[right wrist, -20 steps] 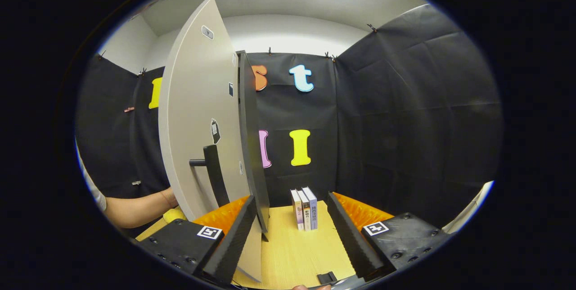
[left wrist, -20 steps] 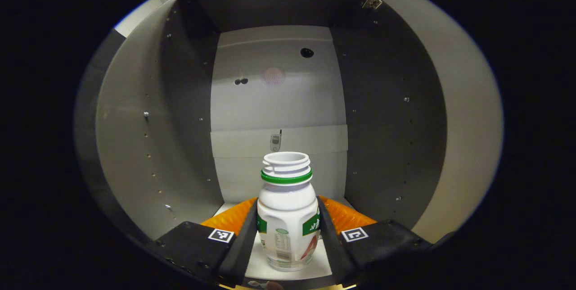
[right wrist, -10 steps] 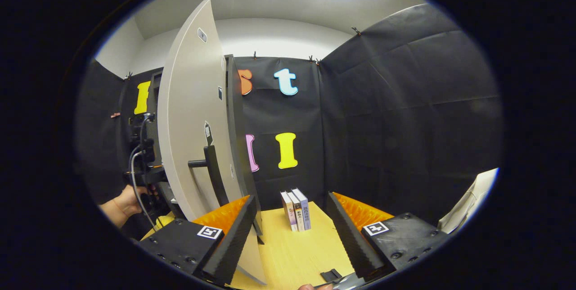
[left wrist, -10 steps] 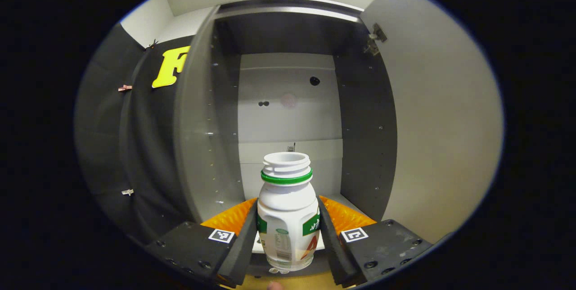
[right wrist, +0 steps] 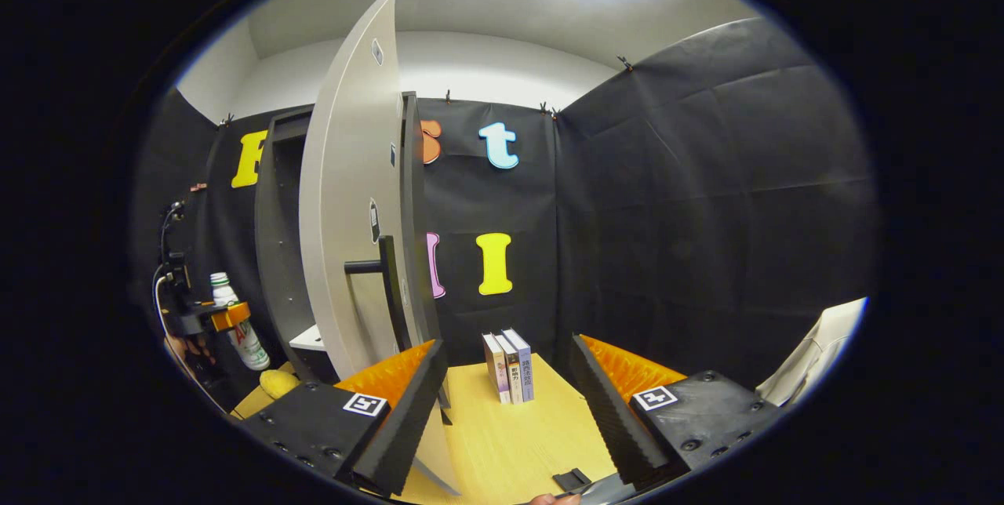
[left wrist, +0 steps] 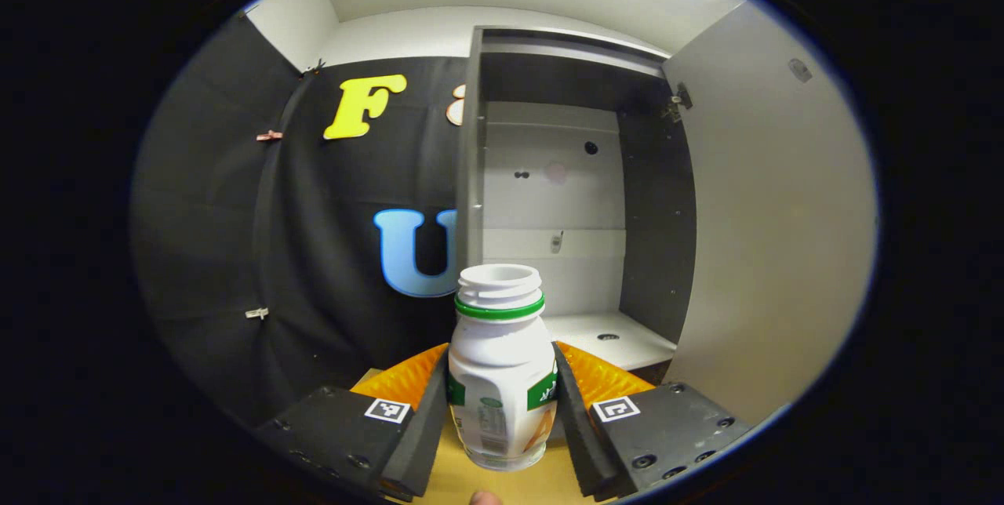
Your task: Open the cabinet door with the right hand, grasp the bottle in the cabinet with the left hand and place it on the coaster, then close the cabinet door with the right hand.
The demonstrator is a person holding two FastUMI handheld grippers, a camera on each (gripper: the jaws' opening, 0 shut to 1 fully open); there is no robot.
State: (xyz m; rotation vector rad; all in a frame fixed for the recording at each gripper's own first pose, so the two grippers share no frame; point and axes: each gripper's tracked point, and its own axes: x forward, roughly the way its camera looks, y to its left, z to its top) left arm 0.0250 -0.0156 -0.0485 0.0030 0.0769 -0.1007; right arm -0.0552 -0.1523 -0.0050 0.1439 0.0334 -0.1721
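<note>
The left gripper squeezes the white bottle (no cap on top) at the bottom middle of its view, in front of the open cabinet. At the bottom of the right gripper view, the right gripper is wide open, holding nothing, beside the cabinet door.

Our left claw has two long fingers shaped like wedges, with bumpy ridges behind them. Each finger sits on a black block with round screws and a small square sticker in black and white. Our right claw looks the same: wedge fingers, screws, square stickers.
</note>
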